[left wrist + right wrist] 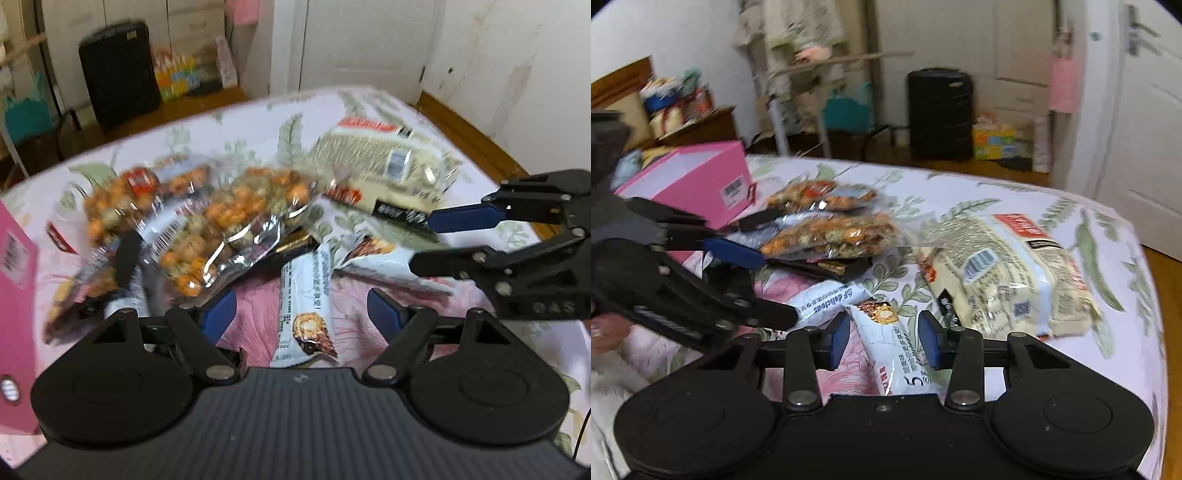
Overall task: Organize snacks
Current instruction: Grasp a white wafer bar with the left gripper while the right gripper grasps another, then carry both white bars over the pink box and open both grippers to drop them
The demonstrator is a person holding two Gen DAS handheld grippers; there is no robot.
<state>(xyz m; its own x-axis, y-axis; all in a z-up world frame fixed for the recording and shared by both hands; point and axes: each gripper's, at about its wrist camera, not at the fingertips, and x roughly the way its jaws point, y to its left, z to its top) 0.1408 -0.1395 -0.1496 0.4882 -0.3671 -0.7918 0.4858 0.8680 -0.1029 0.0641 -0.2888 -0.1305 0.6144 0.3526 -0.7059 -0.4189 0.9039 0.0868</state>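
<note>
A: Entry, snack sort. Left gripper is recorded with jaws spread wide, nothing between the pads; a white snack bar lies flat on the cloth directly under the gap.

B: Noted. Right gripper?

A: Jaws parted to a moderate width, straddling a second white bar without being seen to clamp it. Judged: each bar is being lined up along its narrow width, since that is the only dimension the pads can span.

B: Location of the remaining snacks?

A: Two clear bags of orange coated nuts are heaped left of centre, overlapping a dark flat packet. A large beige noodle pack lies apart on the right. A pink box stands at the left edge, likely the intended container; its opening cannot be confirmed.

B: Surface and room?

A: Floral bedspread, soft, so packets sit unevenly and may slide when nudged. Wooden floor beyond, black suitcase against the wall, white doors behind. Both views are motion-blurred.
</note>
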